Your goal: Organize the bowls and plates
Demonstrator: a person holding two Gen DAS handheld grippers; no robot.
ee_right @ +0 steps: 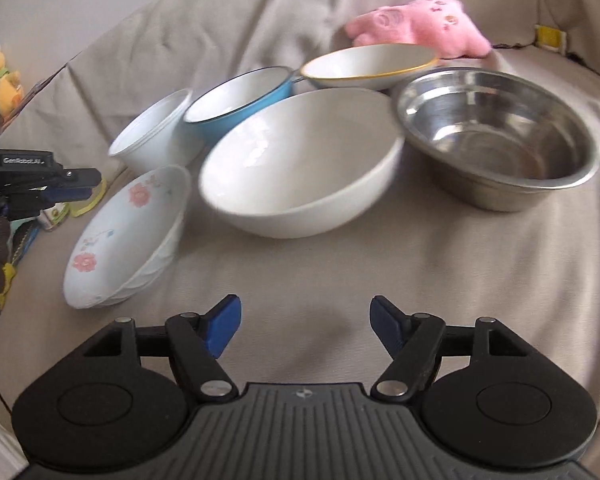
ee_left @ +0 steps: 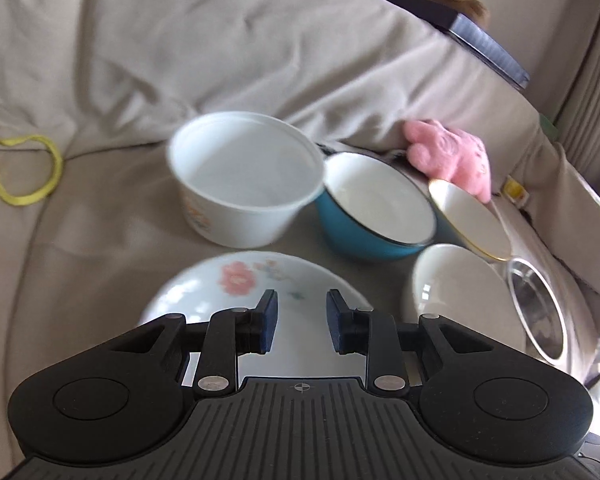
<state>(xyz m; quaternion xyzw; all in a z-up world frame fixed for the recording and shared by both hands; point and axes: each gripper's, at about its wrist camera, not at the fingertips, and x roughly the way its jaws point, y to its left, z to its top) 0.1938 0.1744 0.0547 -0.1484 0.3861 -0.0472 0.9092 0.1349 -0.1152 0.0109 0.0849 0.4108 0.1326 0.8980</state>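
**Six bowls on a beige couch, both grippers empty**

Six bowls are gathered on the beige couch cover [ee_right: 340, 280]. From the right wrist view all of them are seen whole: a flowered bowl [ee_right: 124, 236] tilted on its side at the left, a plain white cup-shaped bowl [ee_right: 156, 140] behind it, a blue bowl [ee_right: 240, 100] touching that one, a shallow gold-rimmed bowl [ee_right: 368, 66] further back, a big white bowl [ee_right: 300, 164] in the middle and a steel bowl [ee_right: 496, 132] at the right. A pink plush toy [ee_right: 420, 26] lies behind the gold-rimmed bowl, and a yellow duck toy [ee_right: 4, 80] is seen only here, at the far left. The left gripper [ee_right: 76, 184] is also shown from the side in this view, just left of the flowered bowl, above it.

In the left wrist view the steel bowl [ee_left: 540, 312] is cut down to a sliver at the right edge, and the big white bowl [ee_left: 460, 300] is partly hidden. Shown only here are a dark flat box [ee_left: 480, 40] on the cushion top and a yellow-green loop [ee_left: 32, 172] at the left.

The left gripper [ee_left: 302, 320] is held with its fingers [ee_left: 268, 320] a narrow way apart and nothing between them; the flowered bowl [ee_left: 252, 280] lies directly below and ahead of them, not touched. The right gripper [ee_right: 306, 330] has its fingers [ee_right: 224, 328] spread wide over bare cover, empty; the big white bowl lies ahead of them, well clear.
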